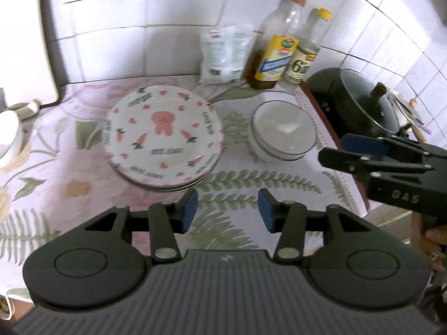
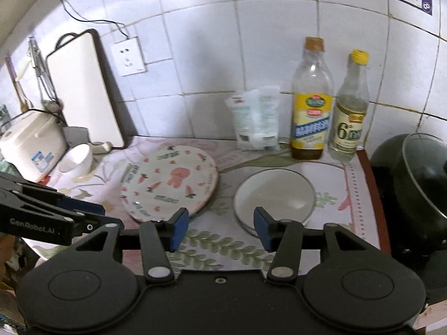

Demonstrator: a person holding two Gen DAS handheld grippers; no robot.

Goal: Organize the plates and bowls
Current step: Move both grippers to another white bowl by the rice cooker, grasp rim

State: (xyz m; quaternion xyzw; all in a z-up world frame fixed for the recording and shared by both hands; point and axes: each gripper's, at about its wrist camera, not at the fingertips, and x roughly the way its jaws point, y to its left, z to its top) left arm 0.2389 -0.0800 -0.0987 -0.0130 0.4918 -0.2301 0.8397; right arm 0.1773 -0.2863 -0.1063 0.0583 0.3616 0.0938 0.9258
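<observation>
The left gripper (image 1: pixel 227 212) hung with its blue pads parted and nothing between them, fingers pointing toward twelve o'clock and steeply downward. The right gripper (image 2: pixel 220 226) was likewise empty, jaws apart, tilted less steeply. In the left wrist view it reached in from three o'clock, held by a hand (image 1: pixel 430 240) at four o'clock.

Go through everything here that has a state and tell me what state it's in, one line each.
Left hand-held gripper: open, empty.
Right hand-held gripper: open, empty.
Carrot-print plates: stacked, upright.
White bowls: nested, empty.
Oil bottle: capped, nearly empty.
Vinegar bottle: capped.
Dark pot: lid on.
</observation>
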